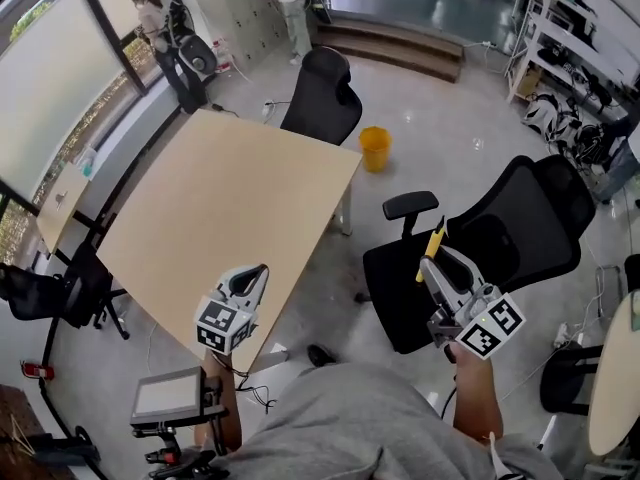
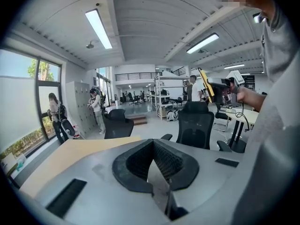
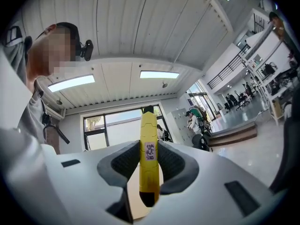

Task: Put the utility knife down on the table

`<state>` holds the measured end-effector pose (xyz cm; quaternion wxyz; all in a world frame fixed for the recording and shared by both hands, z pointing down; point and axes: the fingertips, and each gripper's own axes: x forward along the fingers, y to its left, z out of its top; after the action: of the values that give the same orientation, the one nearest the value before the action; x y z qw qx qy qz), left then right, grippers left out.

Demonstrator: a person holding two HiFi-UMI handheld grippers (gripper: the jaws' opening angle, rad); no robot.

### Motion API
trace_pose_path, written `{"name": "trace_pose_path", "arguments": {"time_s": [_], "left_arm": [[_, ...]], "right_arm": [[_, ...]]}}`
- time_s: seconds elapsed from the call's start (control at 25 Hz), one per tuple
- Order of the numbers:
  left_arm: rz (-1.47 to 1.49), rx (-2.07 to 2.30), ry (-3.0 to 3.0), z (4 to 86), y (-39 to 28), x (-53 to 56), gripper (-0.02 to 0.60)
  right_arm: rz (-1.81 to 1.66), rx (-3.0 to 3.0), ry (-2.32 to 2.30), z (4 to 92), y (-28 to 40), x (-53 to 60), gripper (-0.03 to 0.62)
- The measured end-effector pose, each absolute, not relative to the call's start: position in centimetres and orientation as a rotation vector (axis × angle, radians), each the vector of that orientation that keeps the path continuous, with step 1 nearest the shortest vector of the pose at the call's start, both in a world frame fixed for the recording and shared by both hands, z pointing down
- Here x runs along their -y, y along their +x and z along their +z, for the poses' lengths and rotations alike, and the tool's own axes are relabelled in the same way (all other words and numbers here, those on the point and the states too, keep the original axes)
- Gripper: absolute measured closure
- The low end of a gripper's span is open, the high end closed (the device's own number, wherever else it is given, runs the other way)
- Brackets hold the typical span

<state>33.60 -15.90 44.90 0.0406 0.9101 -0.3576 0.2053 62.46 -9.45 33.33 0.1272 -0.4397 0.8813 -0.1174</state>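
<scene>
My right gripper (image 1: 437, 255) is shut on a yellow utility knife (image 1: 433, 244), held up over the black office chair (image 1: 500, 248), well right of the table (image 1: 230, 203). In the right gripper view the utility knife (image 3: 148, 156) stands upright between the jaws of the right gripper (image 3: 149, 165) and carries a small label. My left gripper (image 1: 250, 280) hangs by the table's near corner, its jaws together with nothing between them. The left gripper (image 2: 154, 165) points level across the room, and the left gripper view also shows the utility knife (image 2: 203, 83) in the far hand.
The light wooden table is bare. A black chair (image 1: 322, 93) and a yellow bucket (image 1: 375, 148) stand beyond its far side. Another black chair (image 1: 40, 293) stands at its left. Two people (image 1: 165, 38) are far back by the window and lockers.
</scene>
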Motion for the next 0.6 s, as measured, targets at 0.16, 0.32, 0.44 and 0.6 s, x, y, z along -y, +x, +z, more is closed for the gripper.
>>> {"name": "trace_pose_path", "arguments": {"time_s": [0.16, 0.32, 0.44, 0.6], "left_arm": [[0.59, 1.106, 2.798, 44.3, 30.6, 19.1, 0.577], [0.563, 1.149, 2.782, 44.5, 26.9, 21.3, 0.577], [0.536, 1.197, 2.756, 44.5, 24.4, 22.2, 0.577], [0.506, 1.297, 2.685, 44.6, 20.2, 22.3, 0.577]], "right_arm": [[-0.314, -2.574, -1.294, 32.5, 59.7, 12.7, 0.477], [-0.283, -2.592, -1.289, 32.1, 56.8, 16.1, 0.477], [-0.277, -2.625, -1.252, 31.5, 54.5, 18.7, 0.477], [-0.271, -2.692, -1.155, 30.8, 50.5, 21.9, 0.476]]}}
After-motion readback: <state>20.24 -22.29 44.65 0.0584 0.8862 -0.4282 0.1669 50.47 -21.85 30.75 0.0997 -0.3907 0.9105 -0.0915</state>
